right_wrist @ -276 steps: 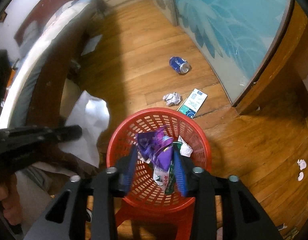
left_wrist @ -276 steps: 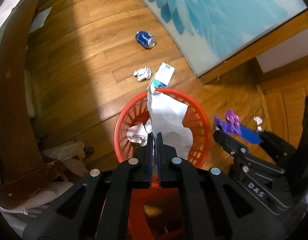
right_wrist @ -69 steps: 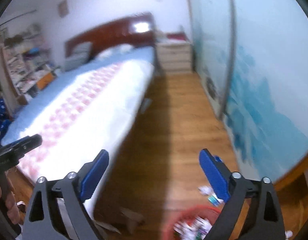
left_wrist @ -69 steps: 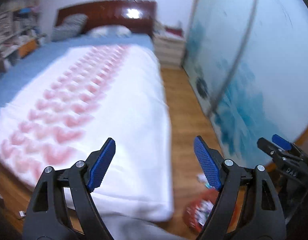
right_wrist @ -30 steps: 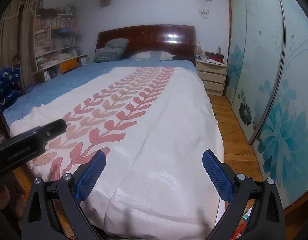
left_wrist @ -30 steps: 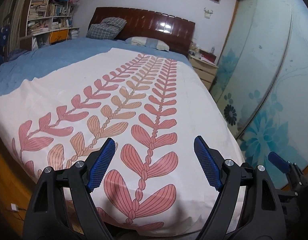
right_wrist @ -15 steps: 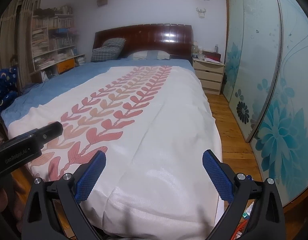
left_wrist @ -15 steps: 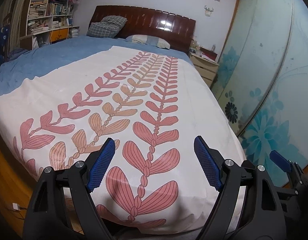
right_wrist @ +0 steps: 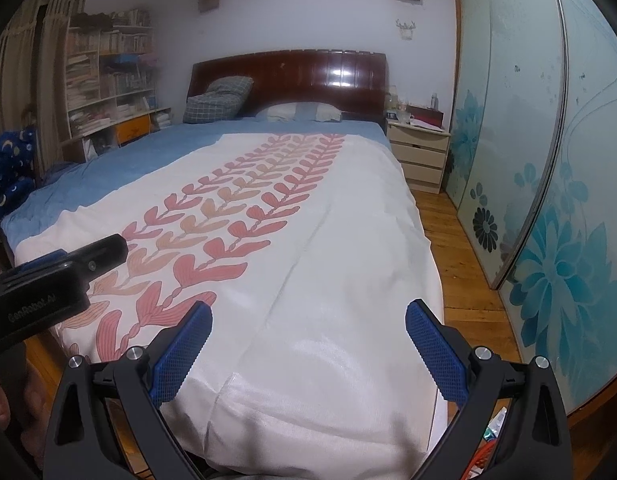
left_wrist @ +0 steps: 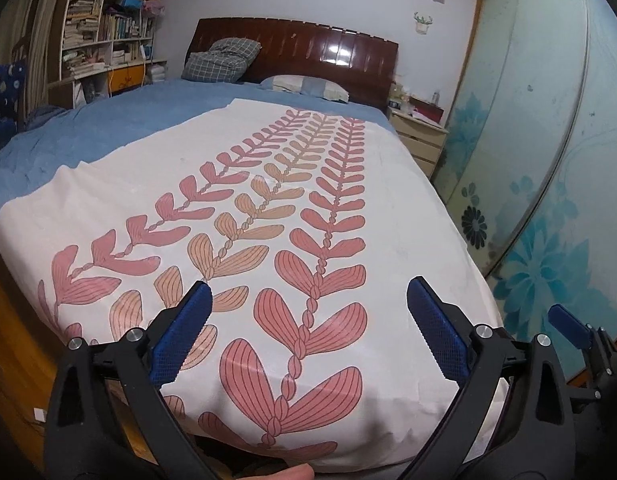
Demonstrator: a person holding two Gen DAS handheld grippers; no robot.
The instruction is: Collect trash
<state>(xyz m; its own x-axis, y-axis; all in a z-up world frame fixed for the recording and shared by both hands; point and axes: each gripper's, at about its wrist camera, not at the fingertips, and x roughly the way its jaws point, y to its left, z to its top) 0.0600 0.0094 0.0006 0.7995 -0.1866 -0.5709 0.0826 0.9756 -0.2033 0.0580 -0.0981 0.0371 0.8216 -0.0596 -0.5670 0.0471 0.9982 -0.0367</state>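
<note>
1. Nearest, left tool (left_wrist: 306,312): black frame, blue ribbed pads; jaws spreading wider at this moment, nothing between them, only the bed cover behind the gap. Seen again from the right wrist view as a black arm entering at the left edge (right_wrist: 60,280), with part of a hand (right_wrist: 4,404) below it.
2. Right tool (right_wrist: 308,330): same build; jaws stand wide apart, nothing held. From the left wrist view its blue tip shows at the far right (left_wrist: 568,326).
3. Red basket (right_wrist: 482,454): only a sliver of the rim shows, low on the floor at the foot of the bed, under the right tool's right finger. Beside it, a small piece of trash (right_wrist: 494,428), pale with green print, detail too small to tell.
4. Bed cover (left_wrist: 408,220): white, printed with rows of pink and tan leaves; lies over the near part of the bed.
5. Wooden floor (right_wrist: 460,264): bare strip between bed and sliding doors.
6. Sliding doors (right_wrist: 556,200): frosted, blue flower print, along the right side.
7. Blue sheet (left_wrist: 108,132): covers the far and left part of the bed.
8. Pillows: one checked (left_wrist: 224,60), propped on the headboard; one flat (left_wrist: 308,87).
9. Headboard (left_wrist: 328,50): dark glossy wood.
10. Nightstand (right_wrist: 420,156): pale, with drawers, small items on top.
11. Bookshelf (left_wrist: 104,20): far left, packed with books.
</note>
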